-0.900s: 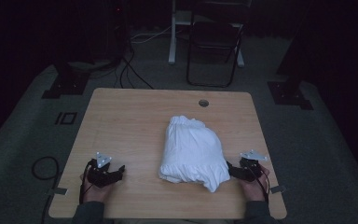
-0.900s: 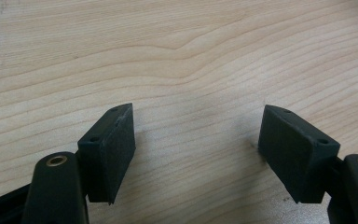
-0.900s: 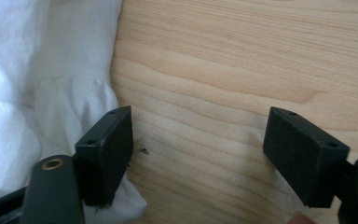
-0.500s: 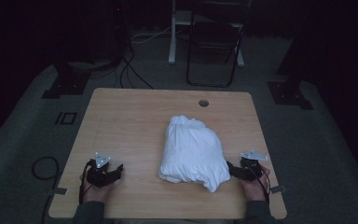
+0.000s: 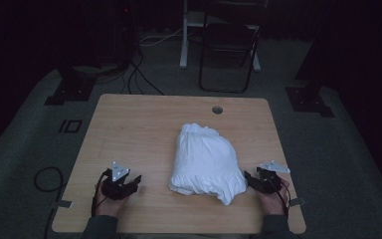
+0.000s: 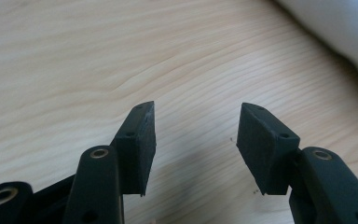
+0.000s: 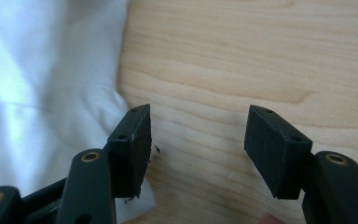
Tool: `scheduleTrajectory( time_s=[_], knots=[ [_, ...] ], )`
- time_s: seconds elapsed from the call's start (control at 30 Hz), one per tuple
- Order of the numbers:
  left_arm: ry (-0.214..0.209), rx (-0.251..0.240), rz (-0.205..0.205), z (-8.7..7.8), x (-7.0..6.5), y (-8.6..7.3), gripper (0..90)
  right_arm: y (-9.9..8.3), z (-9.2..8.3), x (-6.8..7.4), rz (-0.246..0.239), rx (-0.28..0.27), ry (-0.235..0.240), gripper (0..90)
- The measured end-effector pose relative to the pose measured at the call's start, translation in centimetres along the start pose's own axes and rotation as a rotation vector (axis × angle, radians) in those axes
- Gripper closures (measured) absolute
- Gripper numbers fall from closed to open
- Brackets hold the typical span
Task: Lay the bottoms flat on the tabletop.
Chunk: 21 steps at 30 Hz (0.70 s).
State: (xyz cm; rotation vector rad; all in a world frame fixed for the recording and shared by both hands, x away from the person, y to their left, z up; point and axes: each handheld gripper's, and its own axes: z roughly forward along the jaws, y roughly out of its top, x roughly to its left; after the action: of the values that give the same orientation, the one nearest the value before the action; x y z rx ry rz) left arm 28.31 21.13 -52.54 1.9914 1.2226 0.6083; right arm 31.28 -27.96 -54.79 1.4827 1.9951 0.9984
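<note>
wood-grain tabletop [image 5: 129,129] carries everything. on its left, near the front edge, the left hand-held gripper [image 5: 132,182] rests in the person's hand, its jaws spread apart with only bare wood between them, well apart from the cloth. white crumpled cloth [image 5: 206,162] lies a little right of the middle. the right hand-held gripper [image 5: 248,178] sits just beside the cloth's right lower edge, jaws apart and holding nothing, one jaw close against the fabric.
</note>
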Motion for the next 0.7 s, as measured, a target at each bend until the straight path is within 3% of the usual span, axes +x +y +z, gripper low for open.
scheduleTrajectory(
  time_s=[0.23,0.5,0.7],
  knots=[
    [-0.054,-0.035,0.075,-0.3,-2.5,2.5,44.6,0.0,-0.6,1.0,-0.041,-0.023,0.048,40.4],
    [-0.117,-0.078,0.161,-0.4,-5.9,5.7,42.2,-0.1,0.3,2.3,-0.065,0.018,0.032,40.9],
    [-0.155,-0.092,0.195,0.4,-8.0,7.1,41.9,-0.3,0.5,2.5,-0.067,0.024,0.042,42.0]
  ],
)
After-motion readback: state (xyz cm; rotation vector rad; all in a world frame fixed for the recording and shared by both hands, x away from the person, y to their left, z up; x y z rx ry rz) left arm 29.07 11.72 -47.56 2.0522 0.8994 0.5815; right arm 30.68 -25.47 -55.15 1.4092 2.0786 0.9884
